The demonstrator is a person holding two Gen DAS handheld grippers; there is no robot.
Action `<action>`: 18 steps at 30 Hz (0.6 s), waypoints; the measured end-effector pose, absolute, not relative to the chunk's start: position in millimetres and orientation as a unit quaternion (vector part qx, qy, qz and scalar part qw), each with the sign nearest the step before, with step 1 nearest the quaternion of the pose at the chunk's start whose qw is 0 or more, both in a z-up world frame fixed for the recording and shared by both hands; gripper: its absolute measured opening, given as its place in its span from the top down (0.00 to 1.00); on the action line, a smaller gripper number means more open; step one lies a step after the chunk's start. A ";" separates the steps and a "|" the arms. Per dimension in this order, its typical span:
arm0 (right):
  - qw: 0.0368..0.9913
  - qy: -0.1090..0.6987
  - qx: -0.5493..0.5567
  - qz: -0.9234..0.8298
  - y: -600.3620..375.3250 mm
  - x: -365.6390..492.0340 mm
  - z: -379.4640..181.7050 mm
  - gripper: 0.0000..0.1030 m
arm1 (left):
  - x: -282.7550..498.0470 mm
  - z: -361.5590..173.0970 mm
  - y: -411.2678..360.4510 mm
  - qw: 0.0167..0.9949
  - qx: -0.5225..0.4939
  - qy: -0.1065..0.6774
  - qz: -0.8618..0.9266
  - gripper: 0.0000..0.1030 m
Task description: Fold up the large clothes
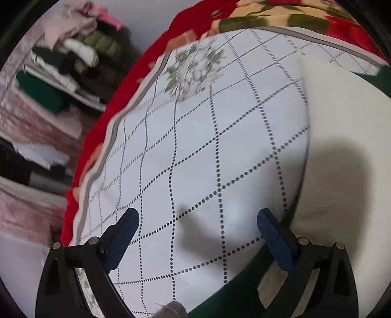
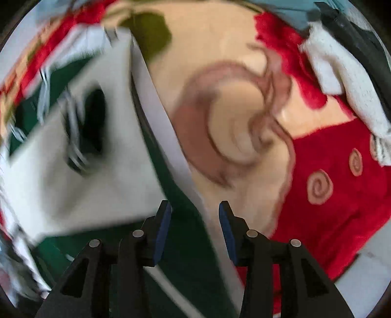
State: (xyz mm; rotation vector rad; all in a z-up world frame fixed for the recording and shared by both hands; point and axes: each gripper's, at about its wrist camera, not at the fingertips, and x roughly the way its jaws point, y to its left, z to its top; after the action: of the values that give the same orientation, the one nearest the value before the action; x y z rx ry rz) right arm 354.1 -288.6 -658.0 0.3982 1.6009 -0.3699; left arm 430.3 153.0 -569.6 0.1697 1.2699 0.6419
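A green and white garment (image 2: 102,171) lies on the bed; the right wrist view is blurred by motion. Its white panel and green edge also show at the right of the left wrist view (image 1: 342,122). My left gripper (image 1: 198,217) is wide open and empty, hovering over a white sheet with a dotted grid (image 1: 207,146), just left of the garment. My right gripper (image 2: 195,210) is open and empty, its jaws a moderate gap apart over the garment's green and white edge (image 2: 185,220).
A red, cream and green floral blanket (image 2: 330,195) covers the bed under the sheet and shows in the left wrist view (image 1: 268,14). Shelves stuffed with folded clothes (image 1: 63,68) stand beyond the bed at left. A white knit item (image 2: 349,80) lies at the far right.
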 end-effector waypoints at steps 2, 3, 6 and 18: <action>0.660 0.722 0.140 -0.152 -279.8 347.0 -669.7 0.58 | 426.1 -565.4 146.6 0.760 0.085 0.580 0.281 0.03; 0.658 0.731 0.117 -0.135 -272.0 346.0 -679.3 0.58 | 421.1 -561.4 141.1 0.766 0.092 0.577 0.269 0.03; 0.671 0.726 0.070 -0.138 -262.3 349.9 -695.0 0.58 | 408.1 -555.0 126.5 0.772 0.111 0.573 0.252 0.03; 0.684 0.675 0.170 -0.217 -290.7 353.1 -659.2 0.59 | 358.7 -538.3 94.9 0.771 0.083 0.593 0.218 0.03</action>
State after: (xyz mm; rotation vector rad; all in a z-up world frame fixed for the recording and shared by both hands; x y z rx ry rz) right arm 353.1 -290.7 -659.2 0.3804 1.5131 -0.4860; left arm 358.7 94.9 -538.3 0.1796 1.2846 0.4723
